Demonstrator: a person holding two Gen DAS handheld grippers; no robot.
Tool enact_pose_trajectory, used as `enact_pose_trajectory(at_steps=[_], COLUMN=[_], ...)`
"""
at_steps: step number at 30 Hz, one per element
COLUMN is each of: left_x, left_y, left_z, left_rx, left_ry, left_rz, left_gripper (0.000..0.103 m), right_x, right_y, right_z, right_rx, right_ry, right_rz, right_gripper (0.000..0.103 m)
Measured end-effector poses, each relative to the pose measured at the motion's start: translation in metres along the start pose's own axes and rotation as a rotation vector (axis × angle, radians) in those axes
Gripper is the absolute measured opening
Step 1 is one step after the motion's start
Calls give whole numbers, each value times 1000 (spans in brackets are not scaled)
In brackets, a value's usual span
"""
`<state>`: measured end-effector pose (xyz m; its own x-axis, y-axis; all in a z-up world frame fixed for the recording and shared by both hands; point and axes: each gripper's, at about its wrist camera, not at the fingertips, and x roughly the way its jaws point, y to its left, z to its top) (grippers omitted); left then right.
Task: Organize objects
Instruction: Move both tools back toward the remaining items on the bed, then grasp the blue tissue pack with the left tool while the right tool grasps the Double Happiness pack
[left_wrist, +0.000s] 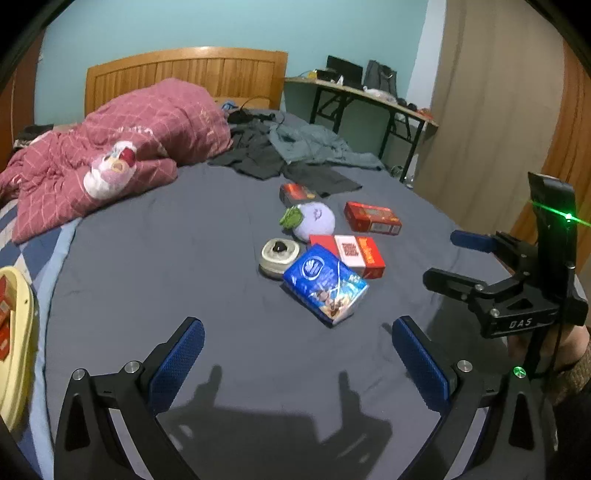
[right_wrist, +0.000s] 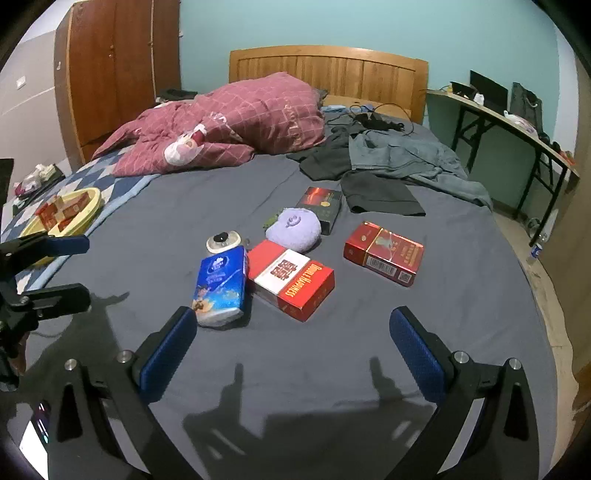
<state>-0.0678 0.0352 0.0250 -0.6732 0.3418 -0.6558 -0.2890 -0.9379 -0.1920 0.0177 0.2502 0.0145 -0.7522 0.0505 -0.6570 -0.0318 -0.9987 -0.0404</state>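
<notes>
Two hand-held tools hover wide open and empty over a bed scattered with small items.

In the right wrist view, the right tool (right_wrist: 293, 347) has its jaws spread, holding nothing. Just ahead, lower centre, lies the blue tissue pack (right_wrist: 221, 286), long axis pointing away, touching the red and white box (right_wrist: 291, 278). Beyond sit a purple plush (right_wrist: 293, 229) and another red box (right_wrist: 384, 253). The left tool (left_wrist: 297, 360), equally wide, sees the pack up and right. The right tool looks nearer. The yellow basket (right_wrist: 90, 206) sits far left.
</notes>
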Motion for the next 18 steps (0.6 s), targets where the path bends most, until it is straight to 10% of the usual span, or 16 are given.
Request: enact_pose_trajectory(at_steps=[18], left_x=[111], left_y=[-31], left_z=[31], left_rx=[-176], left_ry=[143], left_rz=[-43], left_gripper=[103], right_x=[60], right_y=[-27], right_z=[4], right_rx=[-190], right_ry=[123], right_rz=[144], right_gripper=[103])
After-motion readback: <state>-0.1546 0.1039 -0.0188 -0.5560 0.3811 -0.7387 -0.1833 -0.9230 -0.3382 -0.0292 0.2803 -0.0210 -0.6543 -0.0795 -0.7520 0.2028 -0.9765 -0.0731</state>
